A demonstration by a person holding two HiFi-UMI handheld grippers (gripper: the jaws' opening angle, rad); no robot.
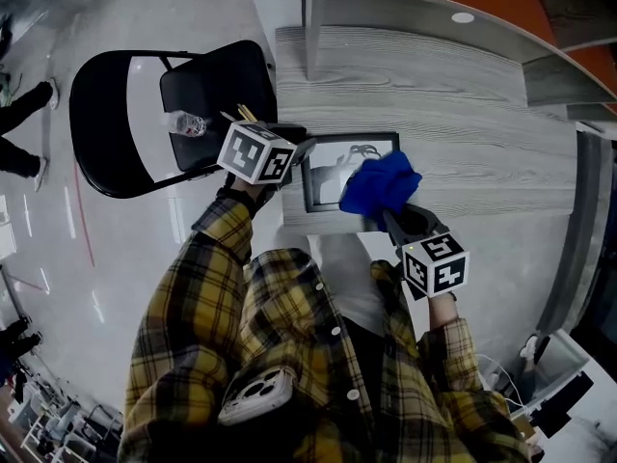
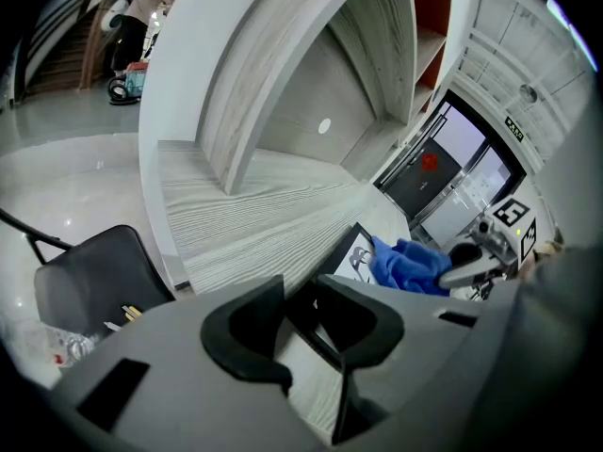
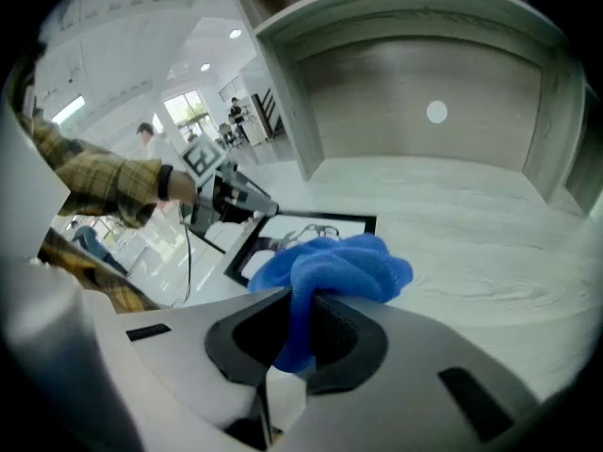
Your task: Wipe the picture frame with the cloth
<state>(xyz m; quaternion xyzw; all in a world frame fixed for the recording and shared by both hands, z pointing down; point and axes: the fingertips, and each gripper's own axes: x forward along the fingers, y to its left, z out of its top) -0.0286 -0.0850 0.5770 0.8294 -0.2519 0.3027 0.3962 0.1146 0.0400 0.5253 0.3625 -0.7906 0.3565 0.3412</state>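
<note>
Glossy pale floor fills the left of the head view, where a black folding metal chair [image 1: 111, 114] stands just beside the grey wood-grain curved table [image 1: 453, 95]. A clear plastic bottle [image 1: 186, 122] lies on its seat.

Next comes the left gripper [image 2: 301, 318], at the table's near-left edge. Its jaws are closed on the left rim of the black-rimmed rectangular picture frame [image 1: 333, 177], and the dark rim runs straight between them in the left gripper view. The picture frame lies flat on the table with its printed face up (a grey drawing, too small to read).

Over the frame's right half sits the bunched blue microfibre cloth [image 3: 334, 266], which covers part of the print. The right gripper [image 3: 301, 332] has it pinched, with the jaws drawn nearly together on a fold and the rest of the cloth billowing out in front. I cannot tell for sure whether the cloth presses on the glass or rides just above it.

By my reading the wiping step itself is in hand: one gripper steadies, the other brings the cloth. The next move likely calls for sweeping the cloth left across the uncovered half. It would need light downward pressure, with the left grip firm so the picture frame does not slide on the smooth table.
</note>
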